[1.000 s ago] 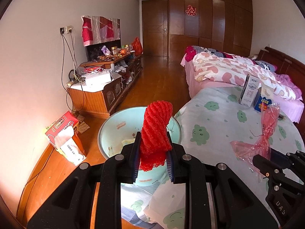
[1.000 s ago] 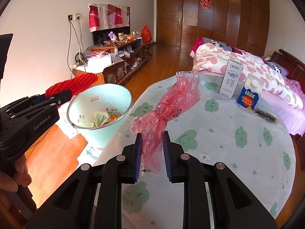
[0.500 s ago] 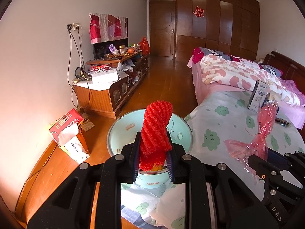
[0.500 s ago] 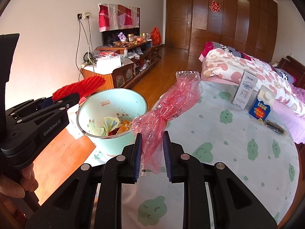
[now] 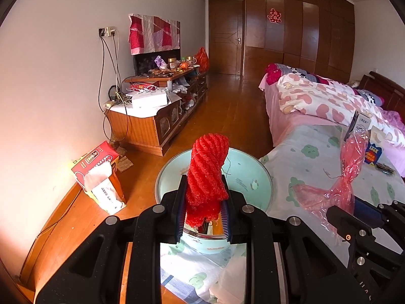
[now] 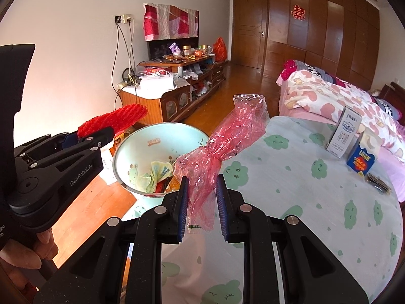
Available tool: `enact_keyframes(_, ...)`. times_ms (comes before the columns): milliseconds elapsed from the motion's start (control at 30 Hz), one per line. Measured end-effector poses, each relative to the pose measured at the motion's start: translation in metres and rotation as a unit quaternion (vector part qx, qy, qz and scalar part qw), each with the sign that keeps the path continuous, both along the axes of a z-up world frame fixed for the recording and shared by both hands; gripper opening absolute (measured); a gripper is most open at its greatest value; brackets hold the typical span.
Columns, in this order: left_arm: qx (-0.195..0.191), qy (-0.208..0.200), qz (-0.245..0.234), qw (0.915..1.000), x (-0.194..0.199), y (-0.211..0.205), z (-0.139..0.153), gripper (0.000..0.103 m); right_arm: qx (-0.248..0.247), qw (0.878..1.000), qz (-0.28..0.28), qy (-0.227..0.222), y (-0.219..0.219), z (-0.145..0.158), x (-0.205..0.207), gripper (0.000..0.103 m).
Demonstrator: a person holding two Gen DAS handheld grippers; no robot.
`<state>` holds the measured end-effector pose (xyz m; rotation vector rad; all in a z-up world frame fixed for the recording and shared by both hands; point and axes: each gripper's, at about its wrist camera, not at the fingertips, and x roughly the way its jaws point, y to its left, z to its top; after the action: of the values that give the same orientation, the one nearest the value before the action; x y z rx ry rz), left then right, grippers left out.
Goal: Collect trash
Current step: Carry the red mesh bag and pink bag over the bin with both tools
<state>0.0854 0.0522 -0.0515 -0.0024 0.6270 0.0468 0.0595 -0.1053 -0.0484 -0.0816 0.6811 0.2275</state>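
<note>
left gripper (image 5: 203,210) clamps a red net (image 5: 207,174), right gripper (image 6: 201,202) pinches a pink wrapper (image 6: 222,147); released early, either could miss the basin (image 6: 141,149) at centre frame.

round table (image 6: 291,192) w/ frog cloth, cartons (image 6: 343,133), basin (image 6: 141,152) beside

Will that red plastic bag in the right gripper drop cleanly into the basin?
Probably not: the red plastic bag looks thin and crinkly, likely light. It may cling to the right gripper or drift past the basin.

White walls (image 5: 63,50), wood floor (image 5: 227,111), dark wardrobe (image 5: 303,43), cluttered low cabinet (image 5: 152,124), bed (image 5: 316,101).
</note>
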Motion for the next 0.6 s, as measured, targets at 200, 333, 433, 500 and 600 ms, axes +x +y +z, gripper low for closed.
enact_keyframes(200,0.000,0.003,0.007,1.0000,0.006,0.005,-0.003,0.023,-0.001,1.000,0.004,0.002,0.007,-0.001,0.008,0.022)
enact_keyframes(333,0.000,0.006,0.013,0.9999,0.011,0.009,-0.005,0.023,-0.002,1.000,0.009,0.002,0.013,-0.002,0.014,0.022)
enact_keyframes(433,-0.001,0.006,0.017,0.9998,0.013,0.012,-0.007,0.023,-0.002,1.000,0.011,0.003,0.015,-0.004,0.018,0.022)
enact_keyframes(500,-0.002,0.007,0.020,0.9998,0.016,0.014,-0.008,0.023,-0.001,1.000,0.012,0.004,0.016,-0.005,0.021,0.022)
enact_keyframes(600,-0.002,0.009,0.022,0.9997,0.020,0.017,-0.009,0.023,-0.001,1.000,0.014,0.006,0.018,-0.006,0.026,0.022)
